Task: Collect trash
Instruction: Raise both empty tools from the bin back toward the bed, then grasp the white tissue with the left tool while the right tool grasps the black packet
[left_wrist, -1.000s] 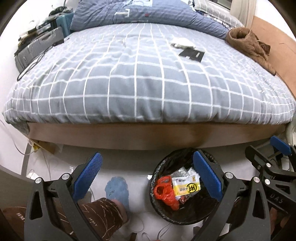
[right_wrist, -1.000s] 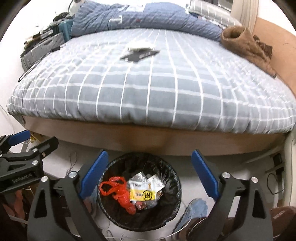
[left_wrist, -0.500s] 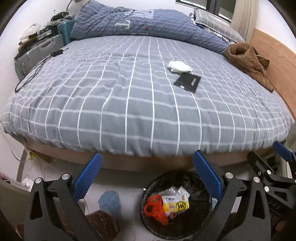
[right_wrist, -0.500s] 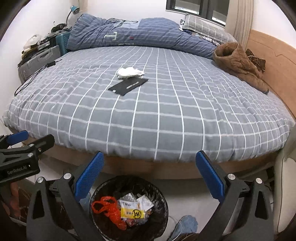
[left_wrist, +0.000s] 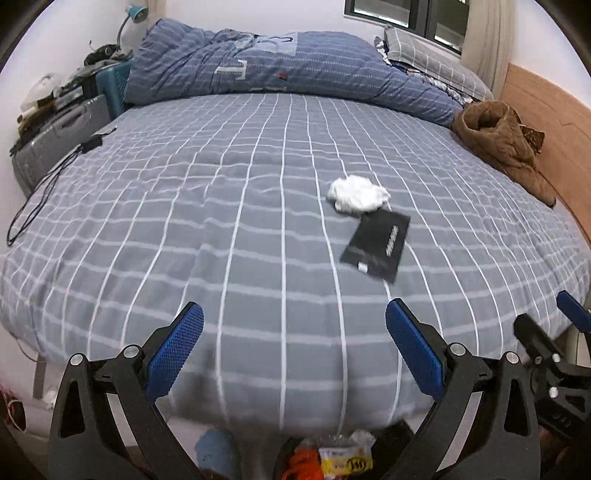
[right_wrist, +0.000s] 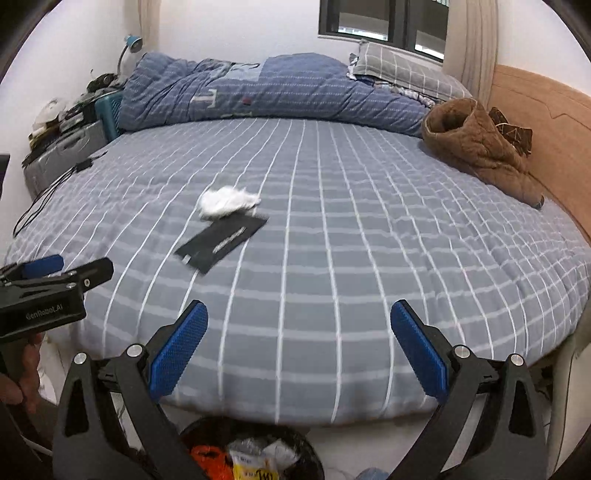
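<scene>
Trash on the grey checked bedspread, left of frame centre in the right wrist view: a crumpled white tissue touching a flat black packet just below it. At the bottom edge, a black-lined trash bin holds an orange bag and a yellow wrapper. Left gripper and right gripper both stand spread wide, nothing between their blue pads.
</scene>
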